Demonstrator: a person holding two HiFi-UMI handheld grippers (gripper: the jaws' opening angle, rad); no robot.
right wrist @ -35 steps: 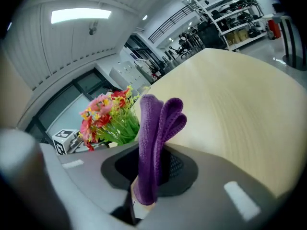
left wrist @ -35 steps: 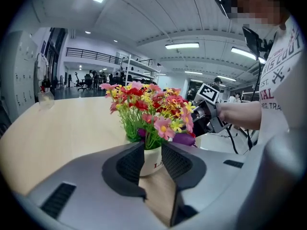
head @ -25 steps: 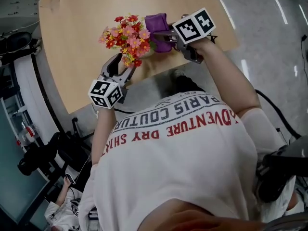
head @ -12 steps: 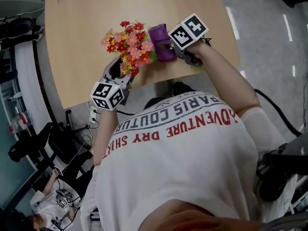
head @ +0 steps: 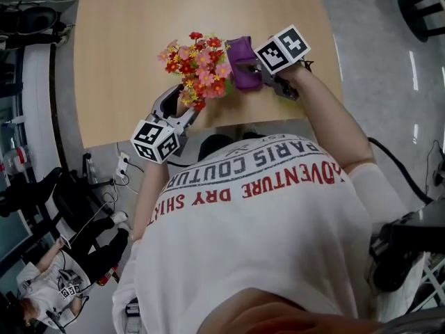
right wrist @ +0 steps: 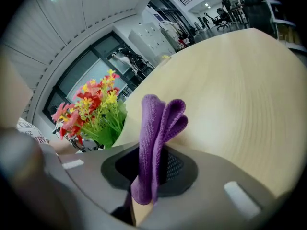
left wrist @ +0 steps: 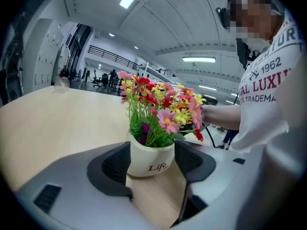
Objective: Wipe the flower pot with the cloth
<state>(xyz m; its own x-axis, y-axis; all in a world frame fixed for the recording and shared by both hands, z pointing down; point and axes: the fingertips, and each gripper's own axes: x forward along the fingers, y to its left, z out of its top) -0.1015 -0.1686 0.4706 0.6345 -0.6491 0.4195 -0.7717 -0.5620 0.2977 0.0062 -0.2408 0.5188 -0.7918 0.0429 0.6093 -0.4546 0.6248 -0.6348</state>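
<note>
A white flower pot [left wrist: 149, 161] printed "Life" stands near the front edge of the wooden table [head: 125, 61] and holds red, pink and yellow flowers [head: 198, 65]. My left gripper [left wrist: 151, 152] is shut on the pot, a dark pad against each side. From the head view the flowers hide the pot, and the left gripper [head: 179, 108] reaches in under them. My right gripper [right wrist: 148, 169] is shut on a folded purple cloth [right wrist: 156, 123] that sticks up from its jaws. In the head view the cloth [head: 242, 61] sits just right of the flowers.
The table's front edge runs just below both grippers, with grey floor [head: 389, 61] to the right. A small clear container [left wrist: 61, 83] stands at the table's far corner. Left of the table are dark equipment, cables and a seated person [head: 49, 284].
My right gripper has sunk a little with the cloth, staying close beside the flowers. The left gripper has kept its hold on the pot in the same place.
</note>
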